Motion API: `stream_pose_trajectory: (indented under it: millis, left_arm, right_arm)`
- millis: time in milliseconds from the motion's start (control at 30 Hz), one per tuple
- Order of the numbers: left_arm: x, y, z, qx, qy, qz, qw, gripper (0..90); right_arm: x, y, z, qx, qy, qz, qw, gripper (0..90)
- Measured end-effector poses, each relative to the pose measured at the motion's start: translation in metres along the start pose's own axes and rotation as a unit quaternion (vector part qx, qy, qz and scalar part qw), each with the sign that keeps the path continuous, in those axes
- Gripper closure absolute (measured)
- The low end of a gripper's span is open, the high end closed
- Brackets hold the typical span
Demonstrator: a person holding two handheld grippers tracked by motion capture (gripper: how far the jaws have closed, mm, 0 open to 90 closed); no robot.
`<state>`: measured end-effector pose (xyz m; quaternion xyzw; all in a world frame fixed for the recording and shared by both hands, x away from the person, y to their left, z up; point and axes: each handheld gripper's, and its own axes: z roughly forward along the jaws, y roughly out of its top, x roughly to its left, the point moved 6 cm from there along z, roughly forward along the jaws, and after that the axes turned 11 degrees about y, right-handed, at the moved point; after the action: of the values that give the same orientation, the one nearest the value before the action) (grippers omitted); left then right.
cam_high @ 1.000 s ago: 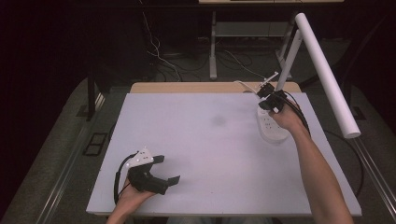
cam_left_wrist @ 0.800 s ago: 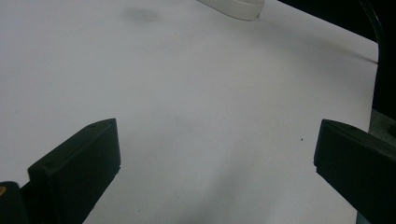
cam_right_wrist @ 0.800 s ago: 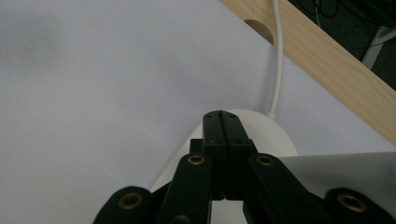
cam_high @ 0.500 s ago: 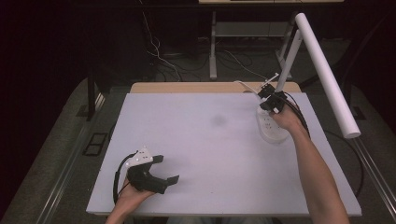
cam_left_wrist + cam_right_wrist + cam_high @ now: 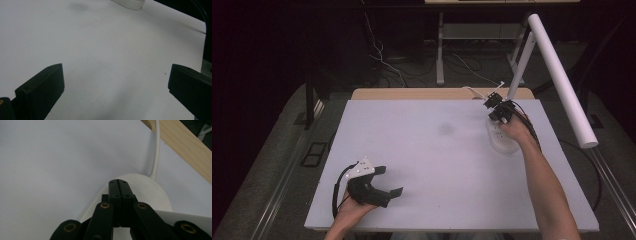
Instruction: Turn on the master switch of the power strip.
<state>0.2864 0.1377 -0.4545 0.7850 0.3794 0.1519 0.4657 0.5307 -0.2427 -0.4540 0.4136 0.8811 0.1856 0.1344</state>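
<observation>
**Lamp base at far right, 2 grippers on the table**

At the far right of the white table (image 5: 437,165), the lamp base (image 5: 502,142) lies flat, a white oval; its white cord (image 5: 157,150) runs off toward the wooden edge (image 5: 185,147). From beside the base, the lamp's white tube (image 5: 562,80) slants up over the table's right side. The right gripper (image 5: 501,113) hangs over the base's far end, jaws pressed together with nothing between them. The left gripper (image 5: 389,181) rests near the front left corner, well apart from the base, jaws spread wide over bare table.
</observation>
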Motion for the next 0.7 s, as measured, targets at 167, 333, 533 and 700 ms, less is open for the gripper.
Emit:
stream_pose_trajectory:
  millis: [167,333,533,700]
  left_arm:
    - [-0.0004,-0.0001,0.0003,0.000,0.000,0.001,1.0000,0.0]
    - [-0.0013,-0.0006,-0.0008,-0.001,0.002,0.006,1.0000,0.0]
    - [-0.0005,-0.0008,-0.0011,-0.002,0.002,0.003,1.0000,0.0]
    - [-0.0016,-0.0023,-0.0006,0.005,0.003,0.010,0.9999,0.0]
  right_arm:
    - [0.0002,0.0011,0.0009,0.010,-0.012,0.002,0.9999,89.6]
    - [-0.0006,0.0004,0.0008,0.005,-0.007,0.013,0.9999,89.7]
    - [-0.0006,0.0000,0.0016,0.004,-0.008,0.019,0.9998,89.9]
    - [0.0002,-0.0006,0.0029,0.000,-0.013,0.022,0.9997,89.9]
